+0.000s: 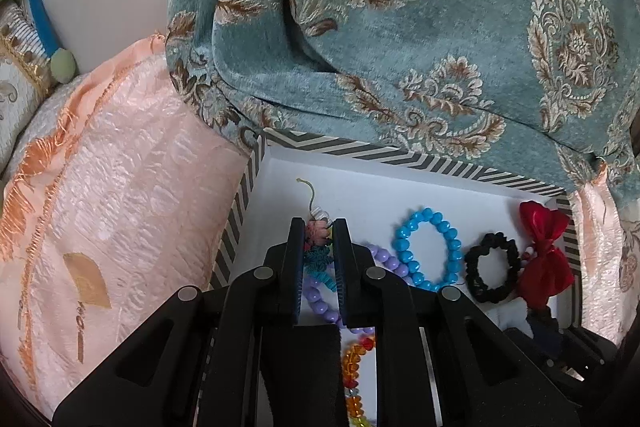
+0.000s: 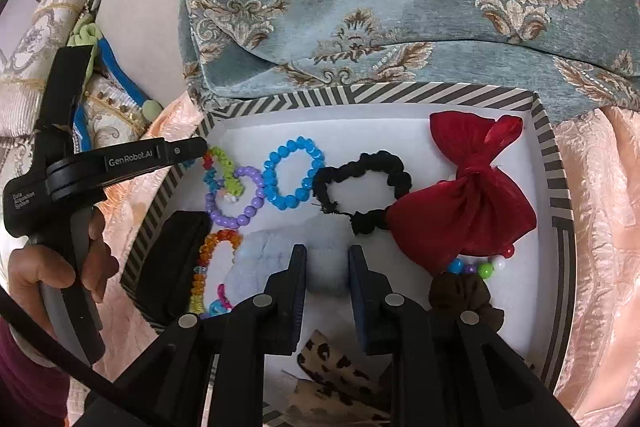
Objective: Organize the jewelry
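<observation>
A striped box (image 2: 558, 163) with a white floor holds the jewelry. My left gripper (image 1: 319, 227) is shut on a multicoloured knitted flower chain (image 1: 318, 259), held low over the box's left end; the chain also shows in the right wrist view (image 2: 224, 167). Beside it lie a purple bead bracelet (image 2: 236, 219), a blue bead bracelet (image 2: 294, 173), a black scrunchie (image 2: 362, 163) and a red bow (image 2: 472, 199). My right gripper (image 2: 327, 255) is open, its jaws either side of a pale blue fluffy scrunchie (image 2: 264, 263).
An orange bead bracelet (image 2: 202, 259), a brown scrunchie (image 2: 464, 295) and a leopard-print piece (image 2: 340, 367) lie at the box's near side. Teal floral cloth (image 2: 400, 7) drapes behind the box. Peach fabric (image 1: 120, 207) surrounds it. A hand holds the left gripper's handle (image 2: 60, 267).
</observation>
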